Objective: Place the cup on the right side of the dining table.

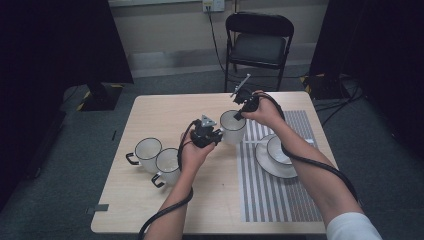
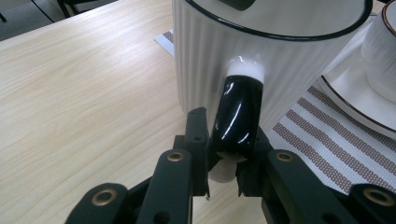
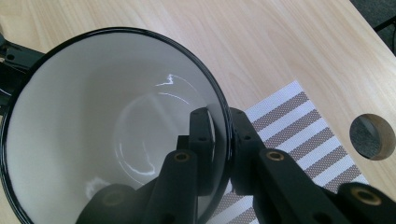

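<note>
Gripping one white ribbed mug (image 1: 233, 127) with both tools — the left gripper (image 2: 227, 154) is clamped on its black handle (image 2: 238, 116), the right gripper (image 3: 219, 144) pinches the black-edged rim. The mug sits at the striped placemat's (image 1: 280, 190) edge; next, judging by this, a steady joint lift — toward the saucer (image 1: 272, 162) perhaps.

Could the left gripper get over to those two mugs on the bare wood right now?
Probably not yet: the left gripper is shut on the handle of the white mug. The table between it and the two mugs looks free.
</note>
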`<act>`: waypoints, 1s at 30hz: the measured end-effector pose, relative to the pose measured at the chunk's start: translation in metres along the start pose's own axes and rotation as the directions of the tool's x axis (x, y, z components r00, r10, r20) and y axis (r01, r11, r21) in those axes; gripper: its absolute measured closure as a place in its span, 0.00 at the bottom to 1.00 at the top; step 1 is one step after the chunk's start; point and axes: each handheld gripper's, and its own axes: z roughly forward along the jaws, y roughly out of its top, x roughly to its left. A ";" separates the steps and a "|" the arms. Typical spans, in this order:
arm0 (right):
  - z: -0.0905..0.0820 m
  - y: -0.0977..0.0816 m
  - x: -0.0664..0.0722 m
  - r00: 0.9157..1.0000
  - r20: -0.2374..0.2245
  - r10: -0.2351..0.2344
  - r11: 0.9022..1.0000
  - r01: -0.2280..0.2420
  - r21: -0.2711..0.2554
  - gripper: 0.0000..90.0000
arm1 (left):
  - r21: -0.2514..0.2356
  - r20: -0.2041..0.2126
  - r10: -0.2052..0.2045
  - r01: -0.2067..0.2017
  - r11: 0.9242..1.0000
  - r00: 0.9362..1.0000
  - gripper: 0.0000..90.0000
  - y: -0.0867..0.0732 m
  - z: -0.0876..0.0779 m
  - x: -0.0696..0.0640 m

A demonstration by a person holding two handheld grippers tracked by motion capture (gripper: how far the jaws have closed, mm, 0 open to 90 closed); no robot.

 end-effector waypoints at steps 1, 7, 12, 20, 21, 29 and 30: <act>0.000 0.000 -0.001 1.000 0.000 0.000 1.000 0.000 -0.001 0.91 | 0.001 0.000 -0.001 0.001 1.000 1.000 0.87 0.000 0.001 0.000; 0.001 0.000 -0.003 1.000 0.009 -0.002 1.000 0.002 0.004 0.91 | 0.007 -0.003 -0.005 0.005 1.000 1.000 0.87 0.001 0.005 0.001; 0.003 -0.002 -0.008 1.000 0.015 0.005 1.000 -0.005 0.010 0.91 | 0.005 0.002 -0.008 0.008 1.000 1.000 0.87 0.004 0.012 0.002; 0.001 -0.002 -0.015 0.999 0.023 0.033 0.999 -0.033 0.007 0.91 | 0.002 -0.002 -0.014 0.014 1.000 1.000 0.87 0.011 0.017 0.006; 0.001 -0.003 -0.016 0.999 0.019 0.037 0.999 -0.037 0.005 0.91 | 0.005 -0.001 -0.014 0.014 1.000 1.000 0.87 0.011 0.017 0.006; 0.002 -0.007 -0.021 0.997 0.030 0.074 0.997 -0.074 0.011 0.91 | 0.008 0.014 -0.017 0.017 1.000 1.000 0.87 0.015 0.024 0.008; 0.002 -0.007 -0.021 0.997 0.030 0.074 0.997 -0.074 0.011 0.91 | 0.008 0.014 -0.017 0.017 1.000 1.000 0.87 0.015 0.024 0.008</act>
